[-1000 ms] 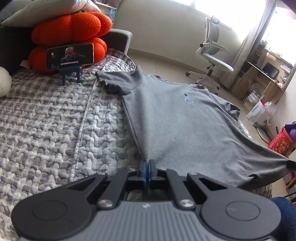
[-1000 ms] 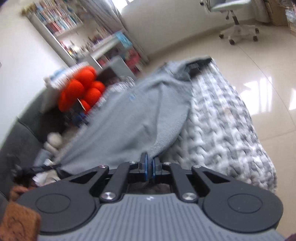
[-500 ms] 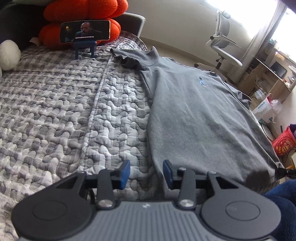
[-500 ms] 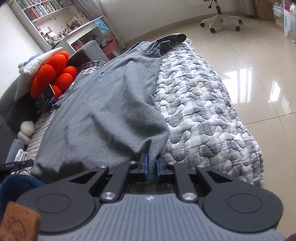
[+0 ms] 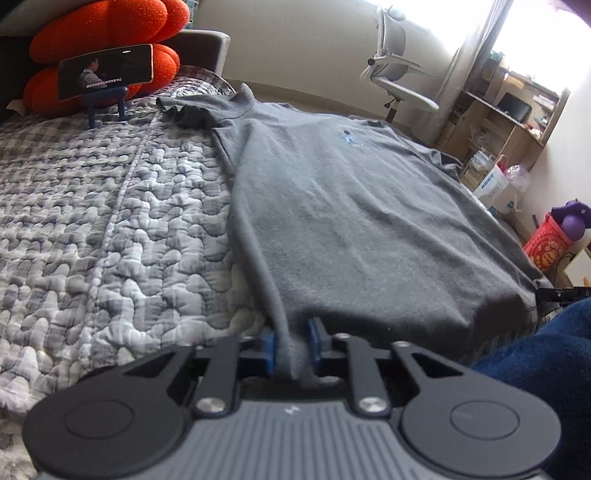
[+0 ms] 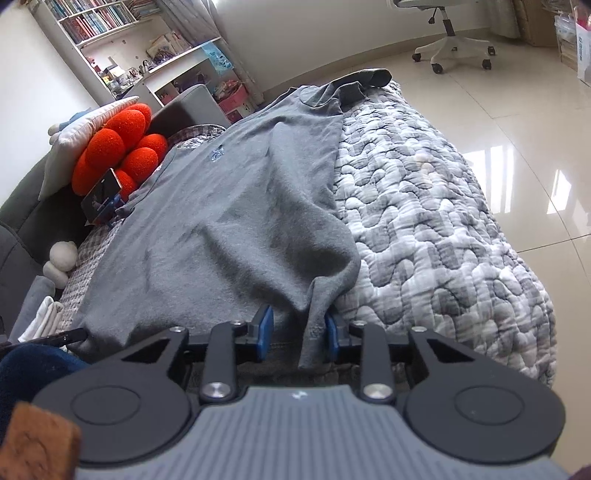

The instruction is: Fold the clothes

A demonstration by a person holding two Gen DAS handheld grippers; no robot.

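A grey T-shirt (image 5: 351, 221) lies spread flat on the quilted bed, collar far, hem near; it also shows in the right wrist view (image 6: 229, 221). My left gripper (image 5: 290, 349) is open at the hem's left corner, with the corner cloth hanging loose between the blue pads. My right gripper (image 6: 297, 334) is open at the hem's right corner, and a fold of cloth hangs between its pads, ungripped.
The grey quilt (image 5: 92, 229) covers the bed. A phone on a blue stand (image 5: 105, 77) and orange cushions (image 5: 99, 33) sit at the head. An office chair (image 5: 399, 85) stands on the tiled floor (image 6: 517, 122). Bags (image 5: 554, 240) lie beside the bed.
Both grippers were shut on the hem corners a second ago. The left opened first, then the right; the shirt now rests flat on the bed.
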